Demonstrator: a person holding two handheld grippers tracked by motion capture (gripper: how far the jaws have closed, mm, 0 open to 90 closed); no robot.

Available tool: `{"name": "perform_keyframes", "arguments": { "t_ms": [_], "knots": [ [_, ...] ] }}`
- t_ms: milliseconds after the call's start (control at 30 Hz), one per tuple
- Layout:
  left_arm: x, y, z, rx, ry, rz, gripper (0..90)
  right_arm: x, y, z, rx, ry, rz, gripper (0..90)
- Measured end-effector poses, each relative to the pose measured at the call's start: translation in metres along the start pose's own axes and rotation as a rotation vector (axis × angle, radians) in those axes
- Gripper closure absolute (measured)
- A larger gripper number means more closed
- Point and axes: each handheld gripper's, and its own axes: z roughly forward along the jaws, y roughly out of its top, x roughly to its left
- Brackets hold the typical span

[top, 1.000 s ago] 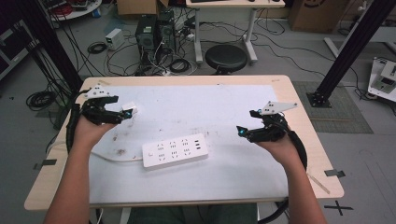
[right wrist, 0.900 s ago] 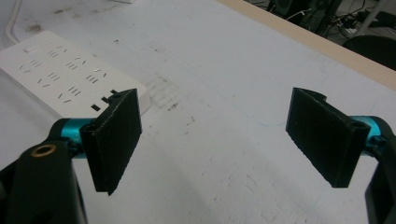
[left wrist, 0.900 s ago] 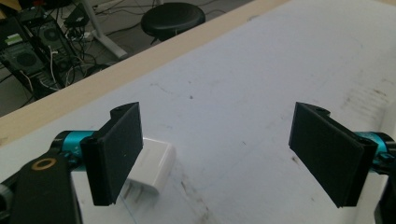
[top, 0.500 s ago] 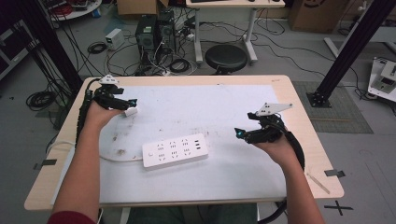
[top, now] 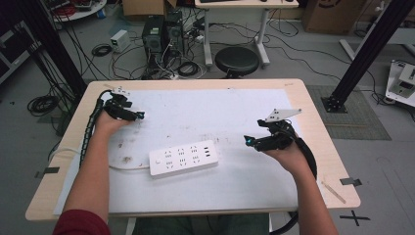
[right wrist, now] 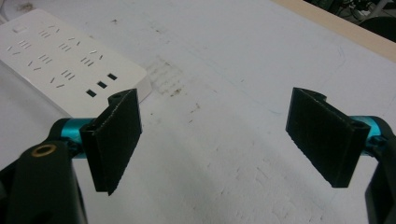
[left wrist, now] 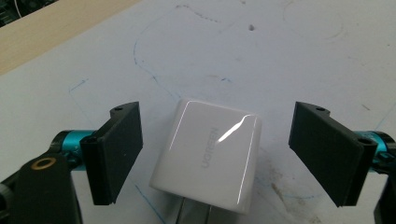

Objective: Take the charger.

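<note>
- The white charger (left wrist: 208, 161) lies on the worktop right between the jaws of the left claw (left wrist: 219, 154), spread wide with clear room on both sides, neither pad touching it (the printed lettering faces up, and its metal prongs point back toward the camera at the bottom edge of the left gripper view).
- Its longer side runs roughly along the claw's line of reach, slightly slanted, so the jaws stand across its narrower width; closing them should catch the two flat flanks, in my judgement.
- In the high view the left claw (top: 132, 116) sits at the far-left part of the worktop, well apart from the power strip (top: 183, 157), which lies near the middle with its long axis running left to right, its cord trailing off to the left.
- The right claw (right wrist: 215, 140) is also wide and holds nothing; it hovers just right of the strip, whose socket end shows at the upper left of its own view.
- The left hand is plainly the nearer one to the charger.
- The worktop (top: 220, 105) carries a white, scuffed, pen-marked sheet over a wooden top (top: 318, 117); beyond it are a black stool (top: 237, 60), computer towers and loose cables on the floor.
</note>
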Motion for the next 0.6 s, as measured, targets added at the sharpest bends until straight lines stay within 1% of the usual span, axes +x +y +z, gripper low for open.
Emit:
{"name": "perform_keyframes", "arguments": {
  "t_ms": [67,267,333,367,433,467,533,600],
  "knots": [
    [0.002,-0.002,0.001,0.0,-0.001,-0.013,17.6,0.0,0.0,0.0,0.003,0.001,0.006,18.6],
    [0.005,-0.006,0.005,0.023,0.001,-0.025,17.9,0.0,0.001,0.002,0.006,0.002,0.003,18.6],
    [0.005,-0.007,0.007,0.03,0.002,-0.023,19.4,0.0,0.001,0.002,0.006,0.004,0.003,18.6],
    [0.004,-0.007,0.008,0.038,0.009,-0.018,20.5,0.0,0.0,0.001,0.002,0.002,0.001,18.6],
    [0.004,-0.007,0.008,0.038,0.009,-0.018,21.5,0.0,0.0,0.0,0.003,0.002,0.005,18.6],
    [0.004,-0.008,0.01,0.051,0.013,-0.015,23.6,-0.001,0.0,0.0,0.0,0.002,0.005,18.6],
    [0.003,-0.008,0.011,0.051,0.01,-0.012,25.7,-0.001,0.0,-0.001,0.0,0.002,0.007,18.6],
    [0.002,-0.007,0.012,0.054,0.008,-0.001,28.1,-0.001,0.0,-0.001,-0.001,0.0,0.009,18.6]
  ]
}}
